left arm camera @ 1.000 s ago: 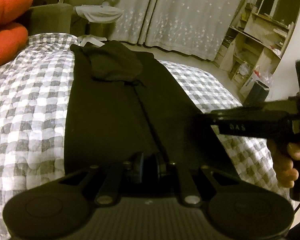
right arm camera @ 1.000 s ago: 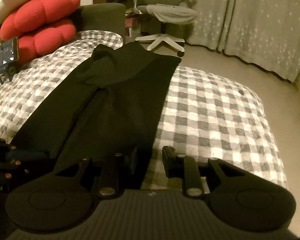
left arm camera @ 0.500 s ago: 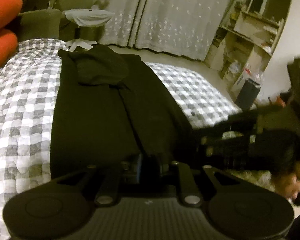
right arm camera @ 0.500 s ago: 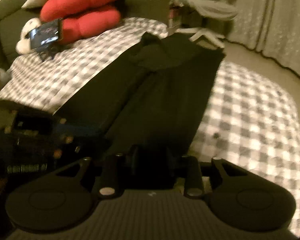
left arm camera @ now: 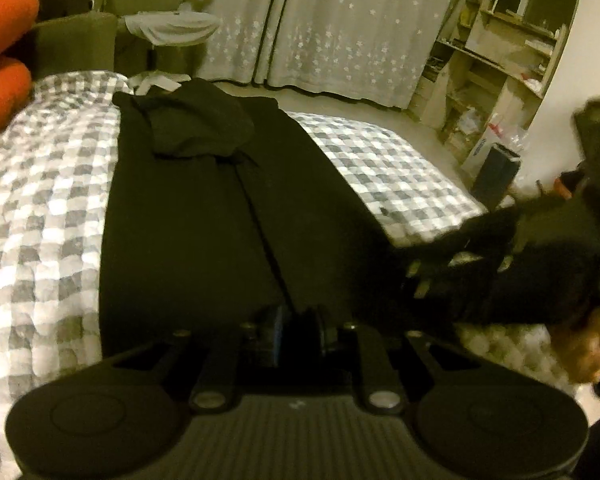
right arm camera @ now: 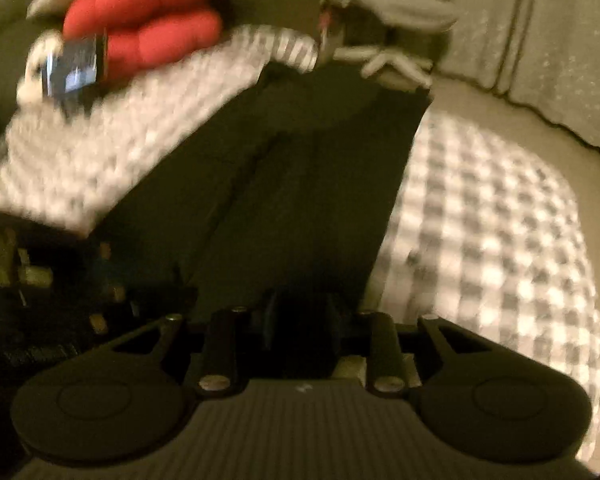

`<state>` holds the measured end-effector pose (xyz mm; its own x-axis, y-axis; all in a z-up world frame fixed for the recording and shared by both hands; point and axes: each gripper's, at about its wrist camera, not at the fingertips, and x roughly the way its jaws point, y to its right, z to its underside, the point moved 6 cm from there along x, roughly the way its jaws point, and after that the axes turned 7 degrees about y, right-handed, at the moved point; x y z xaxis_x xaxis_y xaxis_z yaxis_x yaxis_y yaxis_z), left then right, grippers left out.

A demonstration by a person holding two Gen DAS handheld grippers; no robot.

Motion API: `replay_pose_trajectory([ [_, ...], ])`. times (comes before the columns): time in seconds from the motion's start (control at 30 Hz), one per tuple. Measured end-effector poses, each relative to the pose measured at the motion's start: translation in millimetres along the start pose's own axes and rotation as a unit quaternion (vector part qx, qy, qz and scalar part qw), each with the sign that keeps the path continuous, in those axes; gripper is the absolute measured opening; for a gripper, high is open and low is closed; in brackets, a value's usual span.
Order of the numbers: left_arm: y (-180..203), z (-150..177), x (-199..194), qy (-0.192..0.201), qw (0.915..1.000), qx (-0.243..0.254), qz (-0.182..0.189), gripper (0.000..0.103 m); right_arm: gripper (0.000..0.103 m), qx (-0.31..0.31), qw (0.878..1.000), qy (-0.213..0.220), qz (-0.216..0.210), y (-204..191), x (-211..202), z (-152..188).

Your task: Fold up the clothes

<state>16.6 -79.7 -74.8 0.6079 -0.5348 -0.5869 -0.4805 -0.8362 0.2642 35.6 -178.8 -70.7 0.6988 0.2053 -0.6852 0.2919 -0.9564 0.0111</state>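
Observation:
A black hooded garment (left arm camera: 204,208) lies lengthwise on the grey-and-white checked bed cover (left arm camera: 40,200), its hood (left arm camera: 200,128) folded down at the far end. My left gripper (left arm camera: 296,320) sits at the near hem, its fingers close together and shut on the fabric by the centre seam. In the right wrist view, which is blurred, the garment (right arm camera: 300,184) runs right up into my right gripper (right arm camera: 300,312), and dark cloth fills the narrow gap between its fingers. The right gripper (left arm camera: 410,280) reaches in at the garment's near right corner, held by a hand (left arm camera: 592,344). The left gripper (right arm camera: 156,284) shows dimly at lower left.
Red cushions (right arm camera: 148,12) and a phone on a stand (right arm camera: 76,68) sit at the bed's far left. A white office chair (left arm camera: 172,28) and curtains (left arm camera: 340,32) stand beyond the bed. Cluttered shelves (left arm camera: 500,60) stand at the right. The checked cover (right arm camera: 480,220) lies bare right of the garment.
The right wrist view has swung, and black fabric now fills its finger gap, where checked cover showed a second ago. Seen from the left, the right gripper has shifted in to the garment's corner. The left gripper has kept still.

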Motion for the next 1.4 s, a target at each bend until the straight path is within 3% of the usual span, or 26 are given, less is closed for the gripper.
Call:
replay_pose_trajectory([
  [0.13, -10.5, -10.4, -14.3, 0.011, 0.9994, -0.030, 0.010, 0.017, 0.028, 0.012, 1.000, 0.005, -0.006, -0.5, -8.1, -0.8],
  [0.23, -19.6, -9.7, -16.6, 0.002, 0.9993, -0.037, -0.007, 0.017, 0.028, 0.014, 1.000, 0.016, -0.017, -3.8, -14.9, -2.3],
  [0.33, -18.8, 2.5, -9.3, -0.026, 0.9990, -0.029, -0.021, 0.017, 0.028, 0.004, 1.000, -0.001, -0.022, -13.3, -11.5, 2.2],
  [0.4, -13.5, 4.0, -8.1, -0.024, 0.9992, -0.007, -0.030, 0.017, 0.028, -0.003, 1.000, -0.017, -0.013, -18.0, -6.4, 6.9],
  [0.63, -24.1, 1.6, -14.4, -0.035, 0.9980, 0.003, -0.053, 0.017, 0.035, -0.001, 1.000, -0.018, -0.020, -26.9, -6.6, 9.1],
  [0.77, -28.2, -4.2, -18.1, -0.027, 0.9975, 0.001, -0.065, 0.017, 0.030, -0.001, 1.000, -0.007, -0.024, -31.5, -9.9, 6.3],
  [0.87, -30.6, -2.9, -14.9, -0.034, 0.9966, 0.002, -0.075, 0.017, 0.032, 0.010, 1.000, -0.011, -0.027, -30.2, -6.7, 5.3],
  [0.97, -30.1, -3.3, -16.0, -0.032, 0.9962, 0.010, -0.080, 0.017, 0.032, -0.007, 1.000, -0.011, -0.019, -36.6, -4.2, 4.7],
  [1.4, -45.3, -7.1, -15.6, -0.034, 0.9958, -0.016, -0.084, 0.017, 0.026, 0.043, 0.999, -0.004, 0.015, -13.9, 3.6, -3.8],
])
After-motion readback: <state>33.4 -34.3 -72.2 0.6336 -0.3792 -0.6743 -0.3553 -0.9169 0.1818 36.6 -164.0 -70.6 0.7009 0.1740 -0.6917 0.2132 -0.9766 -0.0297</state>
